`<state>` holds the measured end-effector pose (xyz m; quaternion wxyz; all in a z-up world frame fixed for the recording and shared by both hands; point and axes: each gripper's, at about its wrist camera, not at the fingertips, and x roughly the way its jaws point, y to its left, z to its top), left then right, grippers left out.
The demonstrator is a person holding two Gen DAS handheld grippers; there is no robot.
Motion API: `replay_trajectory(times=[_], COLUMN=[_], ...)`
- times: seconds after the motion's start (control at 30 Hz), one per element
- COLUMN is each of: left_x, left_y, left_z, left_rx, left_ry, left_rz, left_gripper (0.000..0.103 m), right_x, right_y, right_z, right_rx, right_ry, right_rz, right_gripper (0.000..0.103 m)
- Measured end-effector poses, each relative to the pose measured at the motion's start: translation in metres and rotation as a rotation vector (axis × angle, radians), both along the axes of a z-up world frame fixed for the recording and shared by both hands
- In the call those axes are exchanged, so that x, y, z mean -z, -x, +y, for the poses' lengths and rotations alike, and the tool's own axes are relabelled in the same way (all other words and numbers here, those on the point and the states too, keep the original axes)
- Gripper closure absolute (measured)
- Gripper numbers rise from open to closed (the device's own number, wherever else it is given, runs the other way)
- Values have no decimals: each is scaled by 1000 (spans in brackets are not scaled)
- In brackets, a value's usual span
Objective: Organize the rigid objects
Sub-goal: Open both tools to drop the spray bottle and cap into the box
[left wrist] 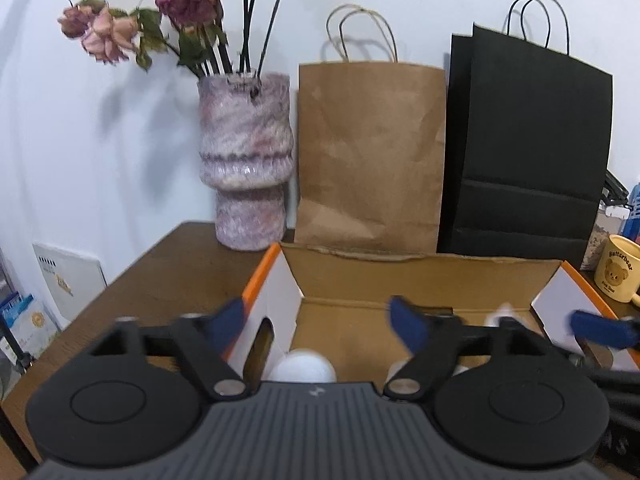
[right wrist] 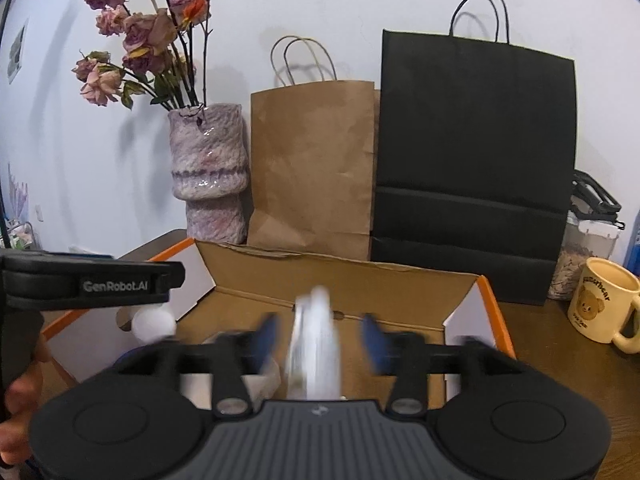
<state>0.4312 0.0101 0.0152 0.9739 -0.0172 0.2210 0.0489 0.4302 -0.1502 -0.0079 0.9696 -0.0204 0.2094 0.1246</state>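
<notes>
On left hand-held gripper [right wrist: 92, 284]: "GenRobot.AI"

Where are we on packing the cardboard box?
Done: a white ball lies inside the cardboard box. In hand: nothing; left gripper and right gripper are open, a blurred white object between the right's fingers, ungripped. Left: only the mug beside the box, perhaps.

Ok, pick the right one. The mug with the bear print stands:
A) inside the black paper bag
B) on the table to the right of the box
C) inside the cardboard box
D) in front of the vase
B: the bear-print mug stands on the wooden table, outside the right wall of the cardboard box, with the black paper bag behind.
</notes>
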Motion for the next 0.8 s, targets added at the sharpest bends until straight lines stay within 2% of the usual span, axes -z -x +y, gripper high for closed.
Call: replay_trajectory(times=[0.03,0.07,0.1,0.2,0.37,0.8], left_x=[-1,-2,-3,-5,-7,-9], left_y=[1,1,2,4,5,8], left_z=[0,0,0,1,0,0], left_rx=[3,3,0,2,-3,-15], left_ry=[-1,0,1,2,1,-1], left_rz=[-4,-6,-14,-28,-27,-26], left_gripper=[13,3,0,0,0,0], right_x=[-1,-2,-2,-4,-4,-5], right_y=[3,4,6,7,8,10], right_z=[0,0,0,0,1,1], right_rx=[5,7,5,-2,-7,-12], right_ry=[3,6,6,0,4,2], right_rz=[-12,-23,-30,-29,-29,-34], right_gripper=[19,13,12,4,0,0])
